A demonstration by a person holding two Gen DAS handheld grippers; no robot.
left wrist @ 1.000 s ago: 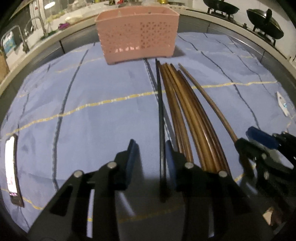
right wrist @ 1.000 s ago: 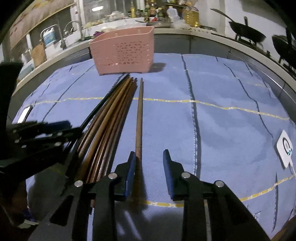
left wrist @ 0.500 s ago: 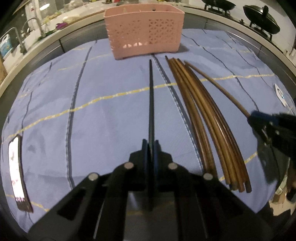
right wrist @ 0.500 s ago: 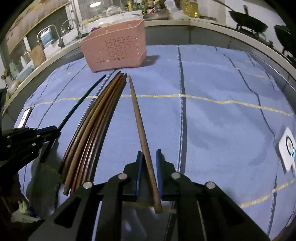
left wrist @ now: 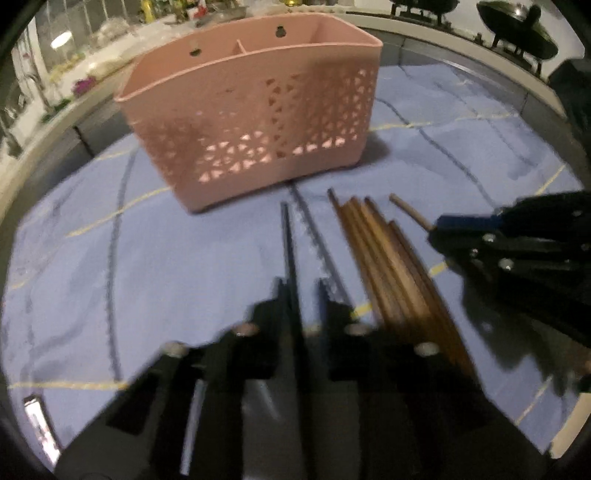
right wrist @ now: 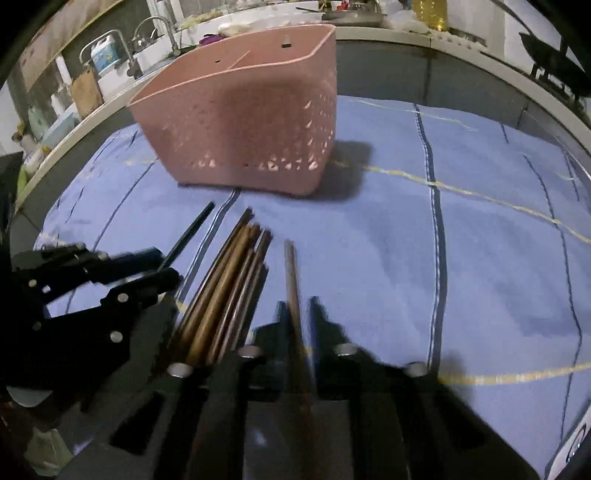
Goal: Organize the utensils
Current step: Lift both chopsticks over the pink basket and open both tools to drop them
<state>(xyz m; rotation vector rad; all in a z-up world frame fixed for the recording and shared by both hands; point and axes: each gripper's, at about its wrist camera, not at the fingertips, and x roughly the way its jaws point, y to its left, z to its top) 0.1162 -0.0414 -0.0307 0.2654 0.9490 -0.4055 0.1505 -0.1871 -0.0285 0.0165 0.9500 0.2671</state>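
Note:
A pink perforated basket with a divider stands on the blue cloth, close ahead; it also shows in the right wrist view. My left gripper is shut on a black chopstick that points at the basket. My right gripper is shut on a brown chopstick, also pointing at the basket. A bundle of brown chopsticks lies on the cloth between the two grippers, seen too in the right wrist view. Each gripper shows in the other's view, right and left.
The blue striped cloth covers the table. A phone lies at the near left edge. A white device lies at the near right. Woks and a sink with faucet stand beyond the counter edge.
Both grippers have moved forward towards the basket, each carrying its chopstick. The basket now looks much larger and closer. The bundle stays on the cloth.

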